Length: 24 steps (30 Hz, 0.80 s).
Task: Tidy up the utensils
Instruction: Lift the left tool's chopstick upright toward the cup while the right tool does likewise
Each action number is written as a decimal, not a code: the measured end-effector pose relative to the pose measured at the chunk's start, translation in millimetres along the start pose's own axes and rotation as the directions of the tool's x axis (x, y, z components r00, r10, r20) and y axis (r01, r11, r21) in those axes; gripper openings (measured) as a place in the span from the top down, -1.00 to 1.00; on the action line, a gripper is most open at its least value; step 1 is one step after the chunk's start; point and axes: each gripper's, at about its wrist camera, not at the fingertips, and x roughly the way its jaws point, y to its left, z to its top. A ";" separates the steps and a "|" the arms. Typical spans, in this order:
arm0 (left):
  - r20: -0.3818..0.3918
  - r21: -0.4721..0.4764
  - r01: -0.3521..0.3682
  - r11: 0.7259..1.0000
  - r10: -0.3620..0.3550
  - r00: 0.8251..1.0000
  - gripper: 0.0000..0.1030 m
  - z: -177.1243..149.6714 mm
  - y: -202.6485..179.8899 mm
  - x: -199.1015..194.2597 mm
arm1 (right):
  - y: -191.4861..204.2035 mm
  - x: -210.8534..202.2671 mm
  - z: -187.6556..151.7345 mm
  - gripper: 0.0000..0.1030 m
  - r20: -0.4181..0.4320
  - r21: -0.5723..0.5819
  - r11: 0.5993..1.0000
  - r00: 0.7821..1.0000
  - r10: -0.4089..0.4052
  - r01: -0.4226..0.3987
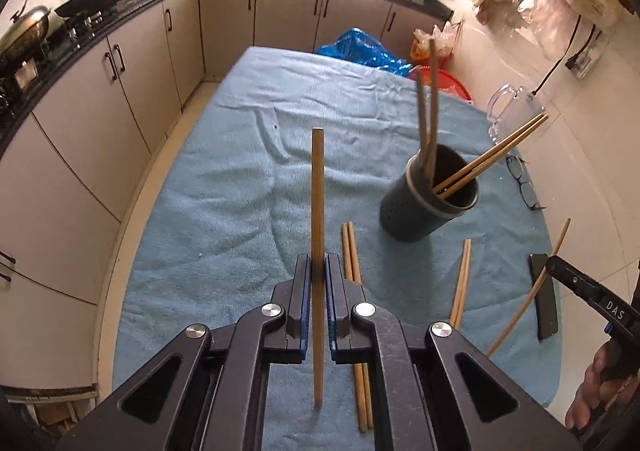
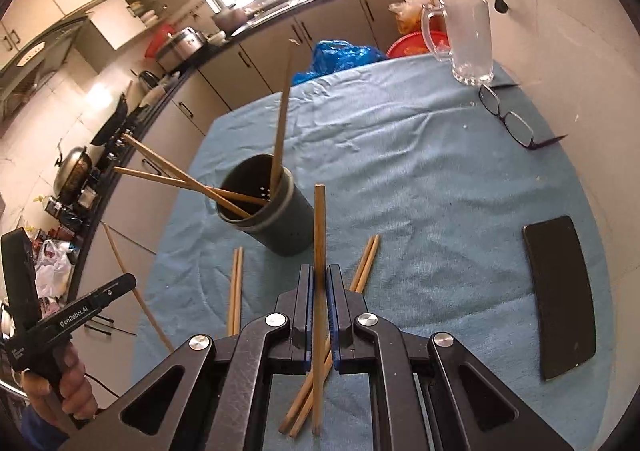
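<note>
Big blue towel [image 1: 224, 179] covers the whole table, kitchen cabinets [image 1: 132, 71] run along one side. On the towel there's a dark holder [image 1: 430, 197] standing upright with four chopsticks in it, two leaning one way and two the other. A black phone [image 2: 560, 299] lies flat near the wall edge, a clear mug [image 2: 468, 39] sits at the far end with glasses [image 2: 514, 121] just beside it.

Left gripper [image 1: 318, 271] is clamped tight on one chopstick [image 1: 317, 187], held off the towel and pointing up past the fingers. Right gripper [image 2: 319, 283] is doing the same with its own stick [image 2: 319, 227] (both pinched around mid-length, roughly).

Loose ones on the towel: a pair [image 1: 350, 247] lying just beside the left fingers, and another pair [image 1: 462, 275] between that and the phone, both short of the holder.
</note>
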 end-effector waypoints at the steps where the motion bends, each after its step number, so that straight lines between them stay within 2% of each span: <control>1: 0.005 0.004 0.001 1.000 -0.001 1.000 0.87 -0.9 -1.9 -4.2 | 0.6 -3.1 0.0 0.87 0.004 -0.003 1.000 1.000 0.003 -0.003; 24: 0.092 0.023 0.003 1.000 -0.005 0.996 0.87 0.3 -25.4 -43.9 | -5.2 -47.8 4.6 0.87 0.115 -0.047 0.998 0.992 0.055 -0.050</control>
